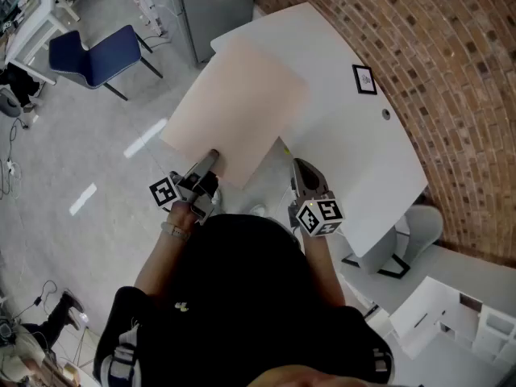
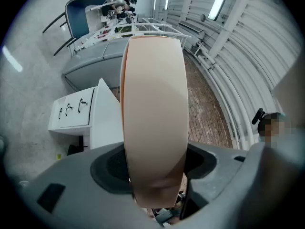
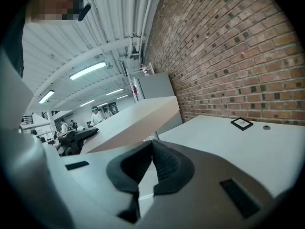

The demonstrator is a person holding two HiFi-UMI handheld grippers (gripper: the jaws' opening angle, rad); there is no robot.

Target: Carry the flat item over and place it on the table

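Person: black top (image 1: pixel 242 297), pale band (image 1: pixel 175 231) at the left wrist. Left gripper (image 1: pixel 213 158) and right gripper (image 1: pixel 300 168): grey moulded shells with smooth rounded edges, black pads (image 3: pixel 169 168) inside the jaws. Each carries a white cube (image 1: pixel 320 216) printed with black square markers.

My left gripper (image 1: pixel 208 166) reaches forward from my left side, held about level. Its jaws are clamped on the near edge of the flat board (image 1: pixel 238 111). My left hand (image 1: pixel 182 214) holds the handle behind the marker cube (image 1: pixel 164 192), and my forearm (image 1: pixel 155 263) runs back toward my body. My right gripper (image 1: pixel 301 170) is out in front on the other side, tipped slightly downward. Its jaws are pressed together with nothing between them, clear of the board.
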